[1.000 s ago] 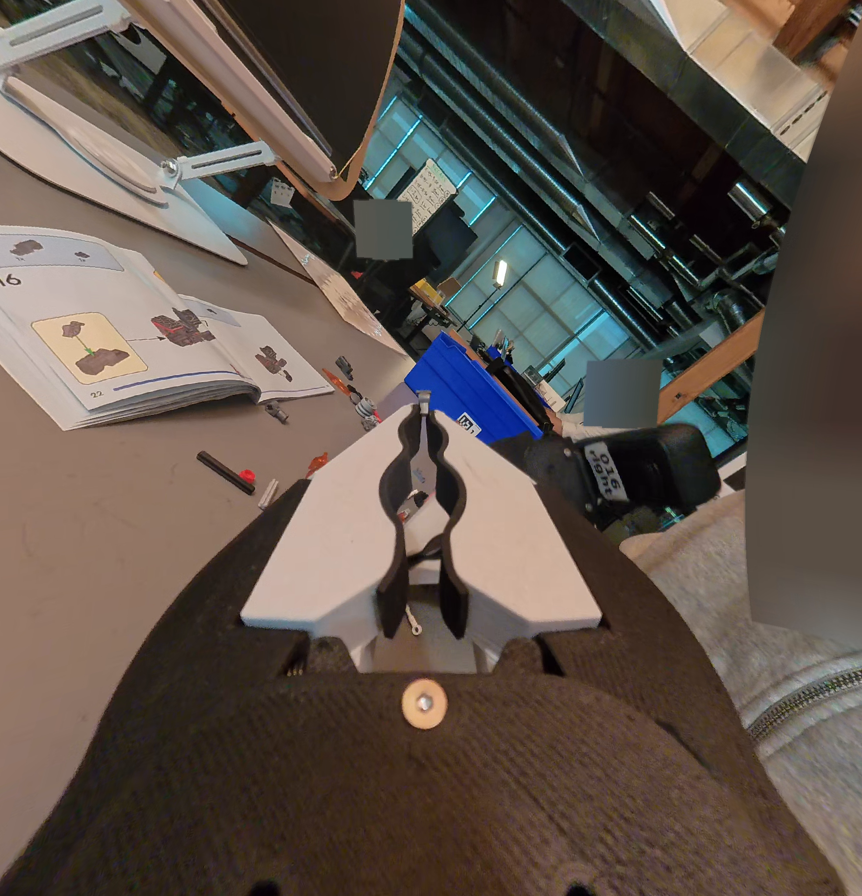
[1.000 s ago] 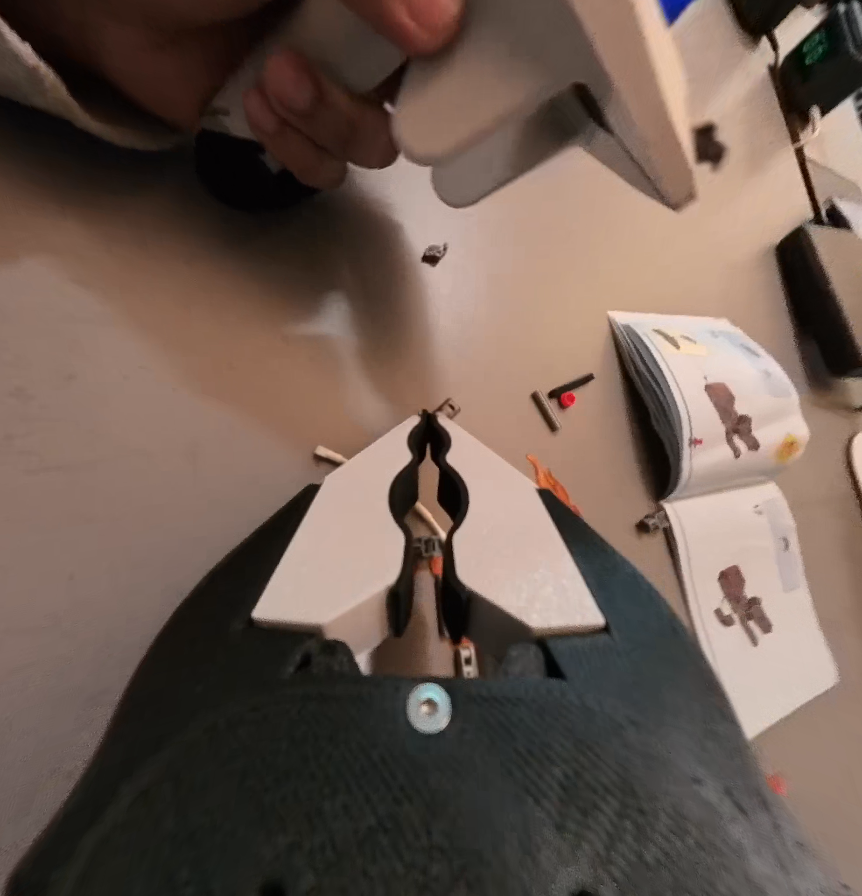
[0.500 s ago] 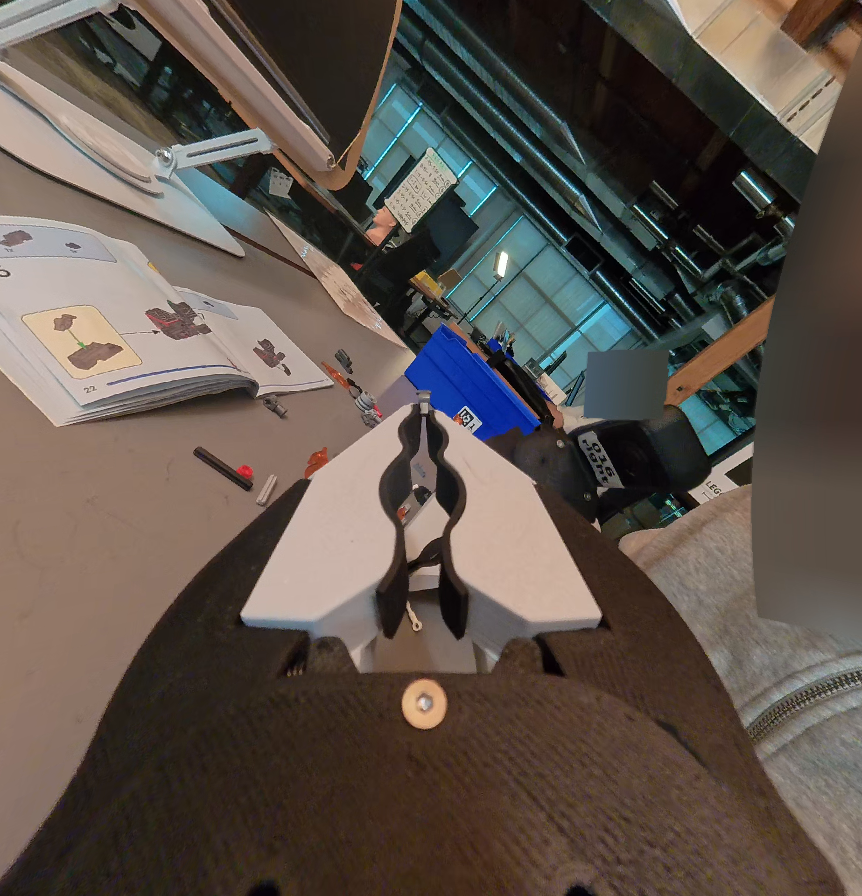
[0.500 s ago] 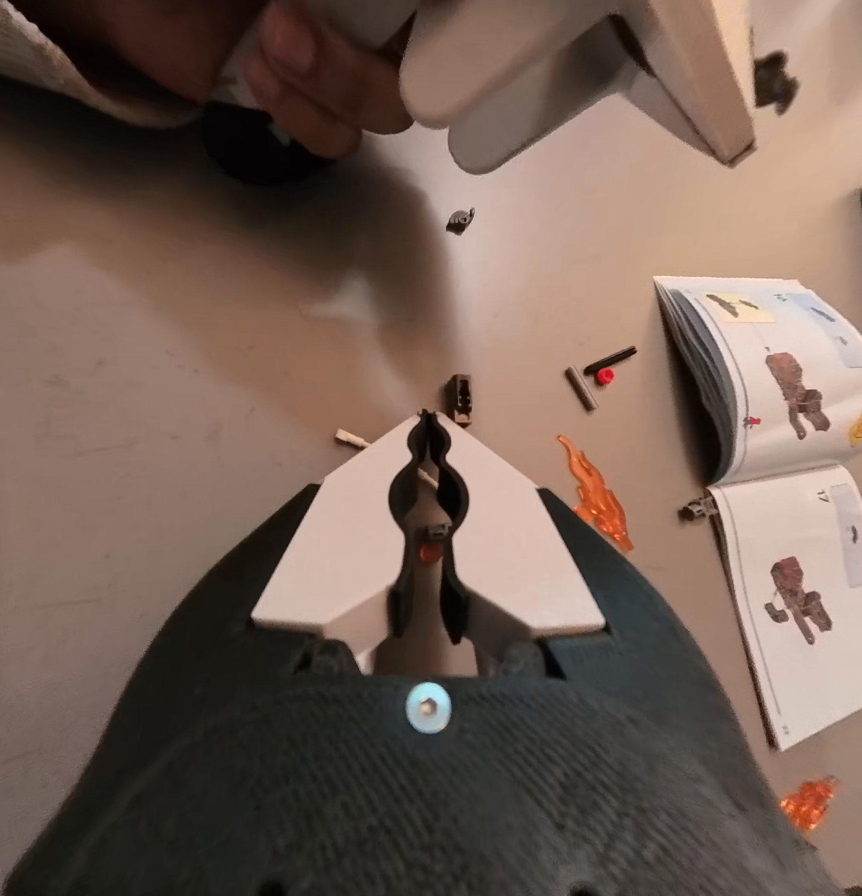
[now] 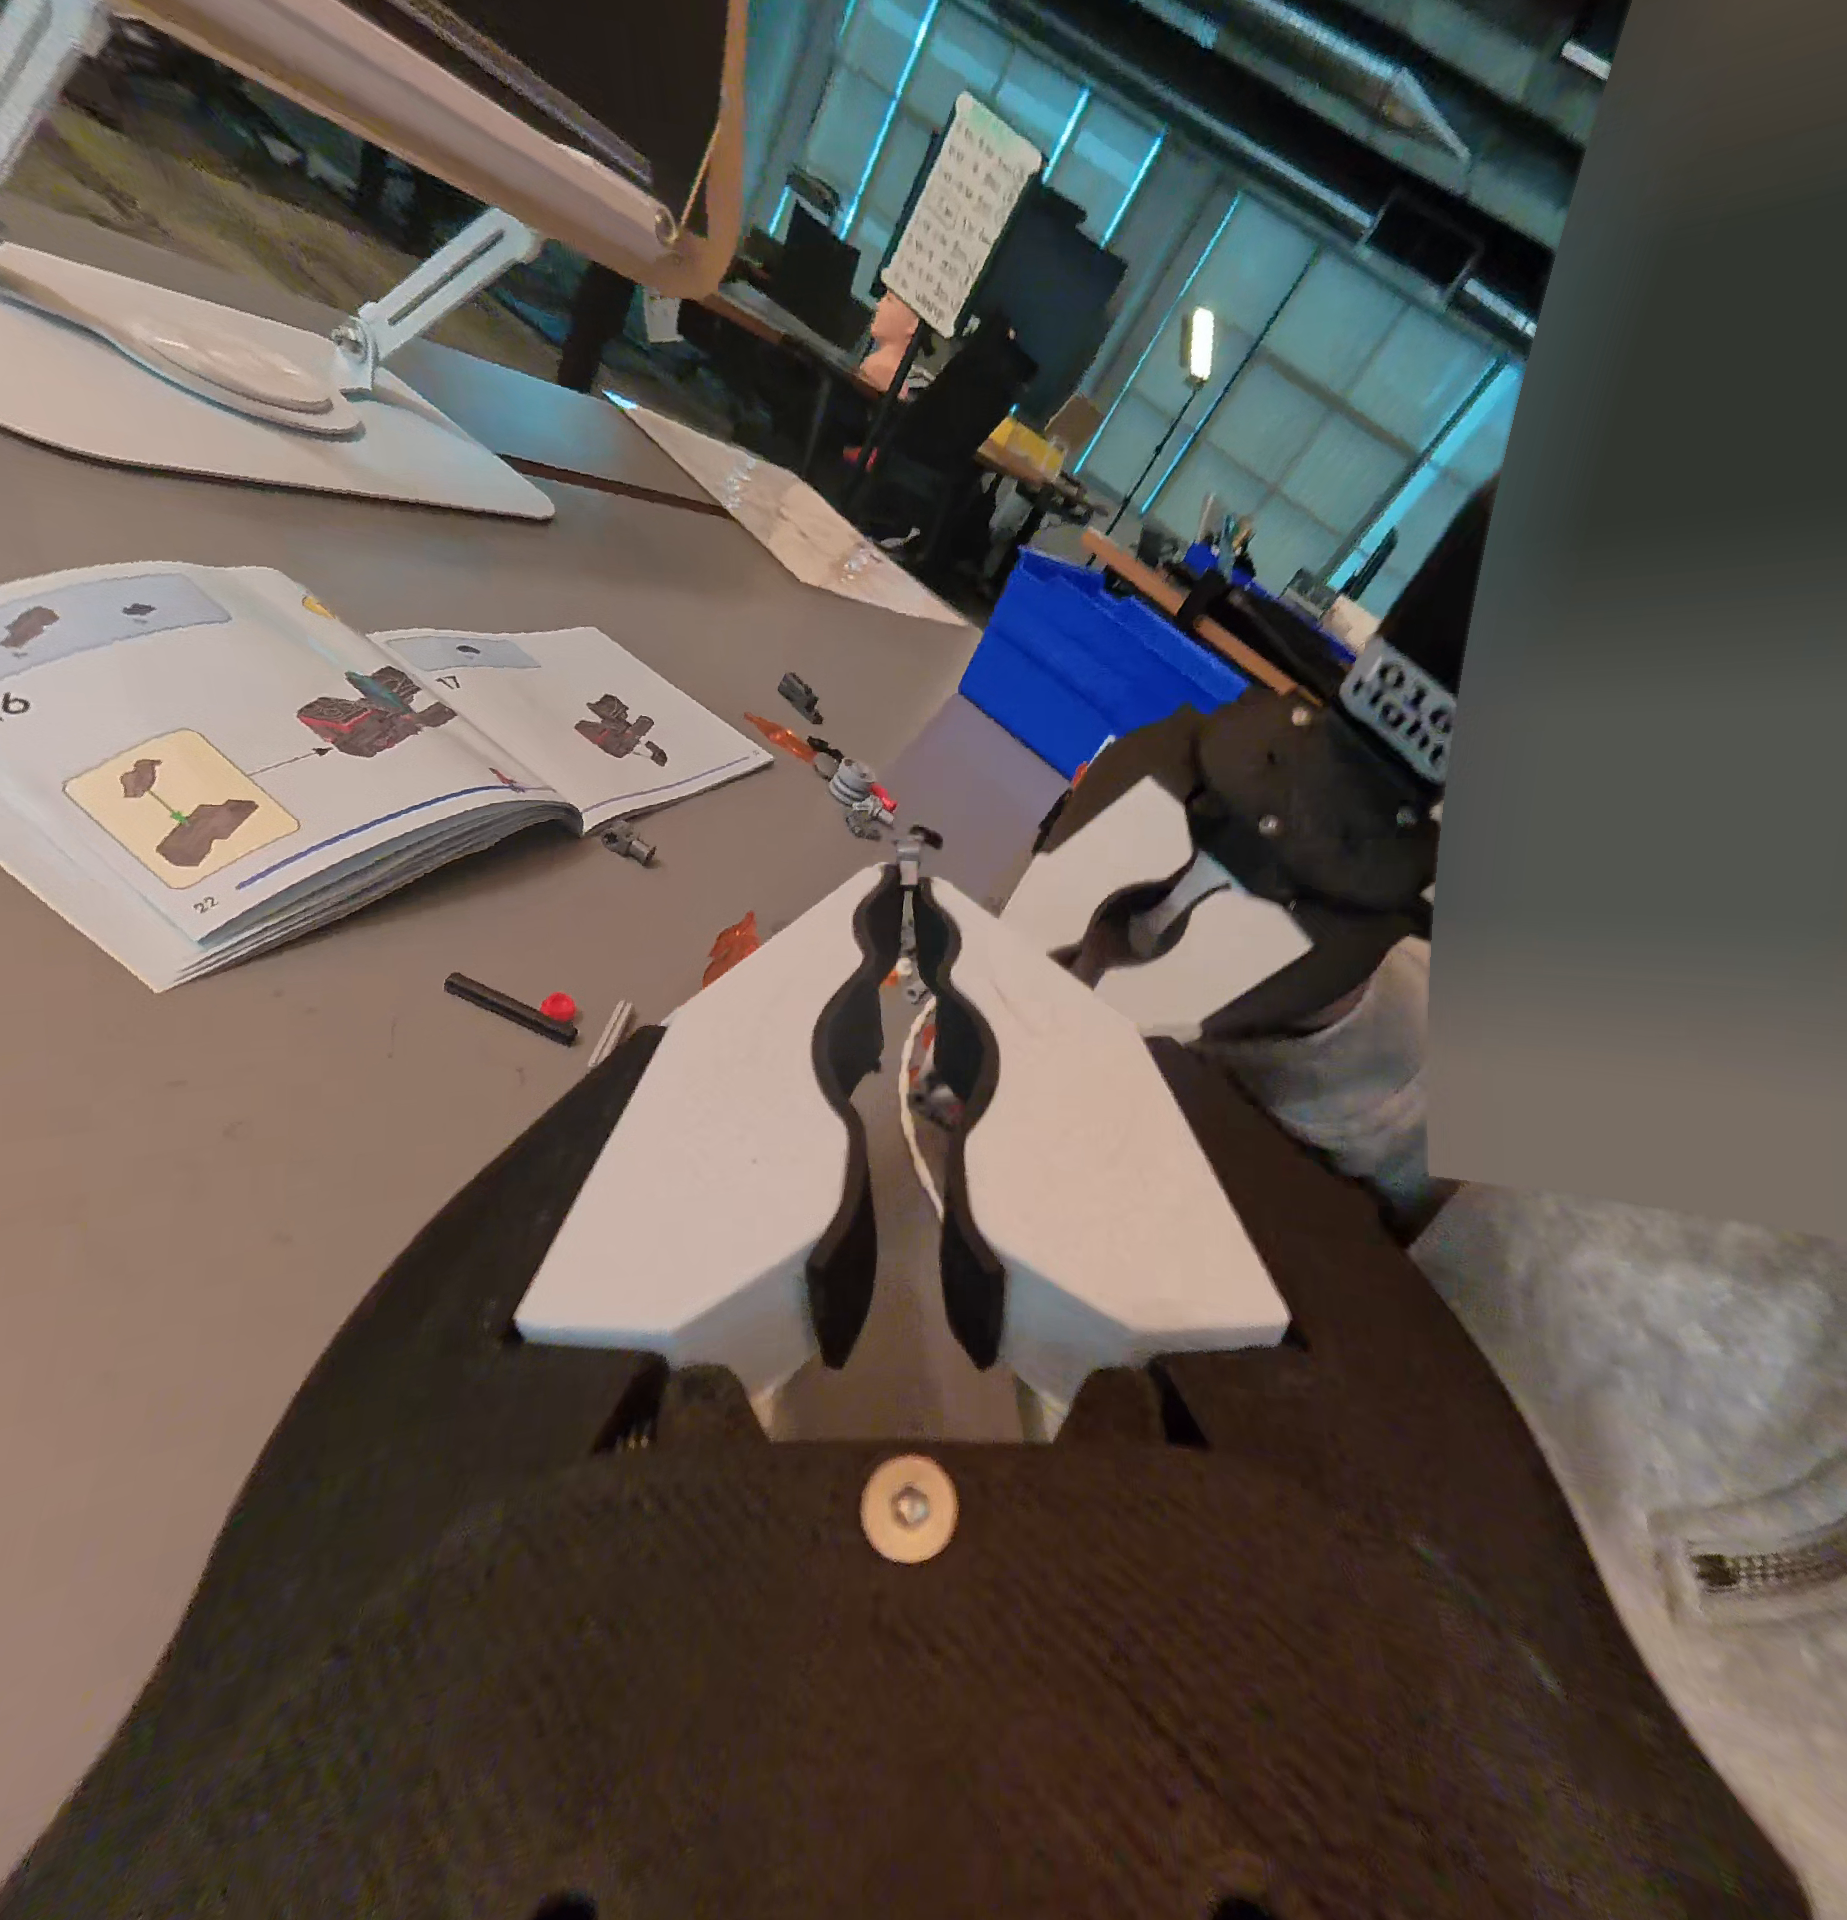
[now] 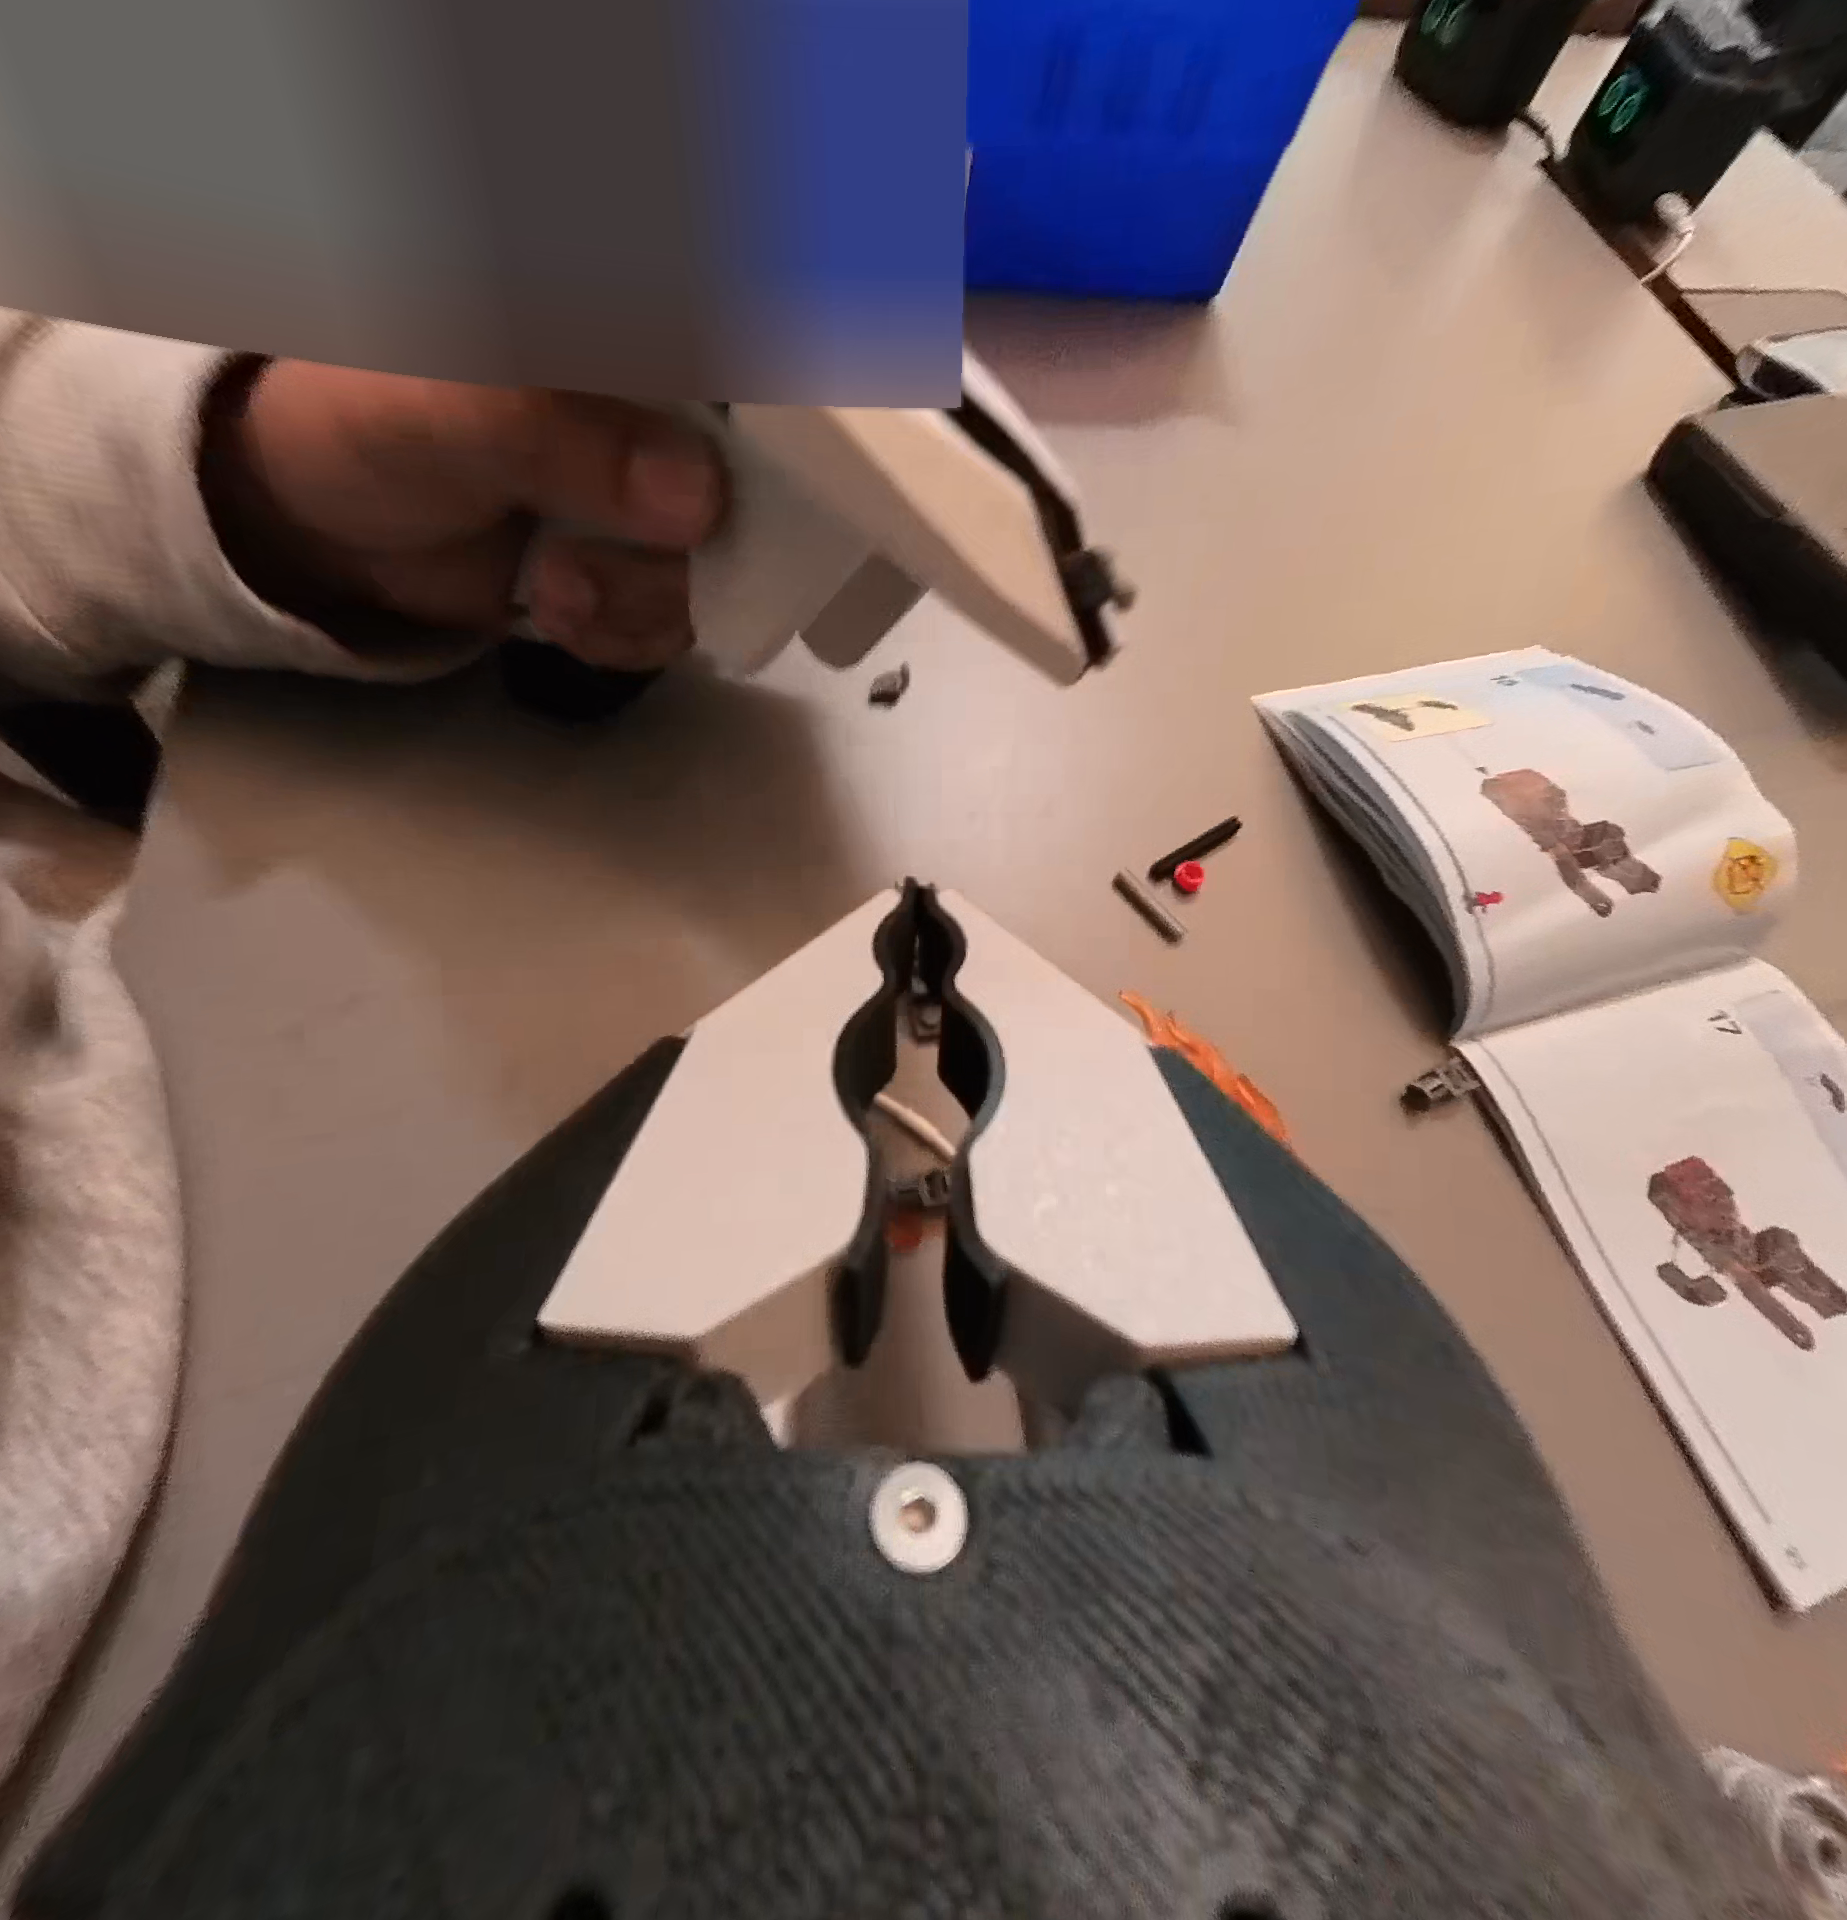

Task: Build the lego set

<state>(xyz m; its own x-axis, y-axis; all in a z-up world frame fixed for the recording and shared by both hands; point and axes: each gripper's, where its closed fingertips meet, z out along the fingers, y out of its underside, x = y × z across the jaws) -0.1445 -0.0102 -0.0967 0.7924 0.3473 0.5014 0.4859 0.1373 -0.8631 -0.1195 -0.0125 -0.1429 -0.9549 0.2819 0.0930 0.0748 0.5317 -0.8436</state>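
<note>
My left gripper (image 5: pixel 903 883) is shut on a small grey lego piece (image 5: pixel 906 860) that sticks out of its tips. It also shows in the right wrist view (image 6: pixel 1095 613), held in a hand above the table, with the piece (image 6: pixel 1090 577) looking dark. My right gripper (image 6: pixel 914 899) is shut, and I see nothing clearly held in it. It shows in the left wrist view (image 5: pixel 1070 948) just right of my left tips. An open instruction booklet (image 5: pixel 327 769) (image 6: pixel 1584 862) lies on the grey table.
Loose parts lie near the booklet: a black rod (image 6: pixel 1199 844), a red stud (image 6: pixel 1189 875), a grey rod (image 6: pixel 1147 906), an orange flame (image 6: pixel 1199 1060), a small dark piece (image 6: pixel 888 683), a cluster (image 5: pixel 857 790). A blue bin (image 5: pixel 1085 665) and a white monitor stand (image 5: pixel 223 395) stand behind.
My right gripper has risen and tilted up from the table, and it now shows beside my left tips. My left gripper has stayed shut on its piece.
</note>
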